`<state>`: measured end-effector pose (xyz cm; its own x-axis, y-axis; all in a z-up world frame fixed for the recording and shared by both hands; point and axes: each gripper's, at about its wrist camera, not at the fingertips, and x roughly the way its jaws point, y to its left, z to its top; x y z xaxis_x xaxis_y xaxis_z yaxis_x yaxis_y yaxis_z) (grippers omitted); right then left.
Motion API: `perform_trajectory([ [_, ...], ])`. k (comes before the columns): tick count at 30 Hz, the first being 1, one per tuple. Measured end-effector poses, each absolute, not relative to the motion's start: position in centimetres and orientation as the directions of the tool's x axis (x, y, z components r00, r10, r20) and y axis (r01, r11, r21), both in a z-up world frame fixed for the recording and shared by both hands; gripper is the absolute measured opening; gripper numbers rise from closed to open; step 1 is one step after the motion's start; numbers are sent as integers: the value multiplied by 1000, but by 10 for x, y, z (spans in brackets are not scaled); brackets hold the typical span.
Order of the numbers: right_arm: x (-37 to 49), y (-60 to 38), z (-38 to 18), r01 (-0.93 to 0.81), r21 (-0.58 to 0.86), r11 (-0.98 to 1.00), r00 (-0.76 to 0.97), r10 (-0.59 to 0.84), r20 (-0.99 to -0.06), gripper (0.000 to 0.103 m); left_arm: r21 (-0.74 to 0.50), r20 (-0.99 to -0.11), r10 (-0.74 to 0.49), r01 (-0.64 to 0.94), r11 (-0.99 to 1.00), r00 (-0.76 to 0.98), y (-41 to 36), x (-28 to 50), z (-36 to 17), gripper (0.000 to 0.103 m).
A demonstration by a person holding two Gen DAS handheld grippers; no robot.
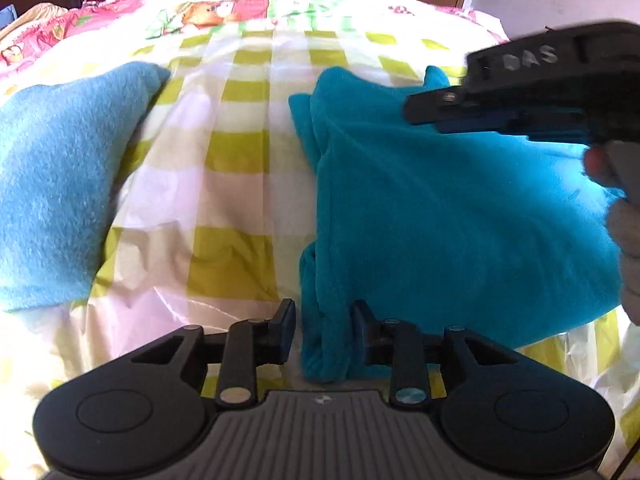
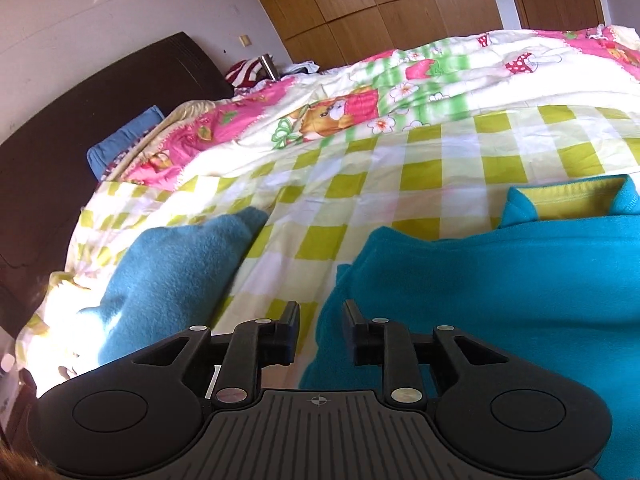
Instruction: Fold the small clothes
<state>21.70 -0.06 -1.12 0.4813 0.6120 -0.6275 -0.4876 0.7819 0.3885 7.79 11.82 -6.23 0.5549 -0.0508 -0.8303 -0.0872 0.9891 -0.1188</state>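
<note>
A teal fleece garment (image 1: 448, 208) lies partly folded on the checked bed sheet (image 1: 232, 152); its yellow-lined collar (image 2: 572, 196) shows in the right wrist view. My left gripper (image 1: 323, 332) is open, its jaws either side of the garment's near left folded edge. My right gripper (image 2: 321, 330) is open above the garment's (image 2: 500, 300) left edge, holding nothing. It also shows in the left wrist view (image 1: 416, 112), hovering over the garment's far right part. A second, lighter blue fleece piece (image 1: 60, 176) lies to the left; it also shows in the right wrist view (image 2: 172, 284).
A pink and green cartoon quilt (image 2: 360, 112) covers the far part of the bed. A dark headboard (image 2: 80, 128) and a blue pillow (image 2: 124, 140) are at the left. Wooden wardrobes (image 2: 380, 4) stand behind the bed.
</note>
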Motion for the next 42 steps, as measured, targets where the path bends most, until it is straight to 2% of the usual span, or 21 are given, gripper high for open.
perform_trajectory([
  [3,206,-21,-18,-461,338,820,509,557,-656,25,-96,-839,-23,-105,990,544,119,76,-56,48],
  [6,199,-67,-16,-389,337,857,584,512,-630,27,-78,-806,13,-128,989,592,114,65,-41,47],
  [9,193,-135,-9,-258,319,912,689,405,-601,29,-12,-746,78,-129,992,661,96,59,-24,47],
  [12,185,-203,-3,-100,293,951,767,262,-586,30,9,-694,54,-66,998,718,70,68,-16,47],
  [14,176,-246,-3,8,288,958,801,166,-576,40,4,-685,4,-1,1000,728,50,81,-16,47],
  [15,171,-265,-6,53,287,957,806,128,-578,48,12,-687,-15,32,999,727,39,88,-17,47],
  [17,165,-292,-16,108,284,953,790,91,-606,51,22,-691,-49,90,996,722,20,103,-20,48],
  [19,165,-309,-34,138,296,945,750,95,-654,51,9,-721,-94,144,990,687,7,119,-31,53],
  [21,166,-318,-52,163,303,939,717,98,-690,53,28,-781,-77,158,987,619,-3,130,-51,54],
  [23,168,-331,-70,169,393,904,696,173,-697,55,31,-807,-66,154,988,587,-3,132,-68,54],
  [25,169,-347,-83,185,524,831,684,274,-676,55,41,-804,-59,155,987,592,-5,128,-68,55],
  [27,175,-356,-90,156,597,787,672,359,-648,56,64,-804,-45,162,985,593,-10,128,-65,55],
  [31,176,-372,-99,117,661,741,660,439,-610,54,75,-810,-34,160,984,586,-18,134,-64,54],
  [39,199,-360,-118,67,729,681,689,497,-528,56,113,-819,-2,165,980,574,-31,145,-62,54],
  [41,205,-360,-118,81,746,660,687,506,-522,48,119,-821,3,165,979,571,-31,145,-62,54],
  [42,204,-359,-114,71,745,663,689,508,-518,34,124,-822,8,166,978,570,-32,145,-63,55],
])
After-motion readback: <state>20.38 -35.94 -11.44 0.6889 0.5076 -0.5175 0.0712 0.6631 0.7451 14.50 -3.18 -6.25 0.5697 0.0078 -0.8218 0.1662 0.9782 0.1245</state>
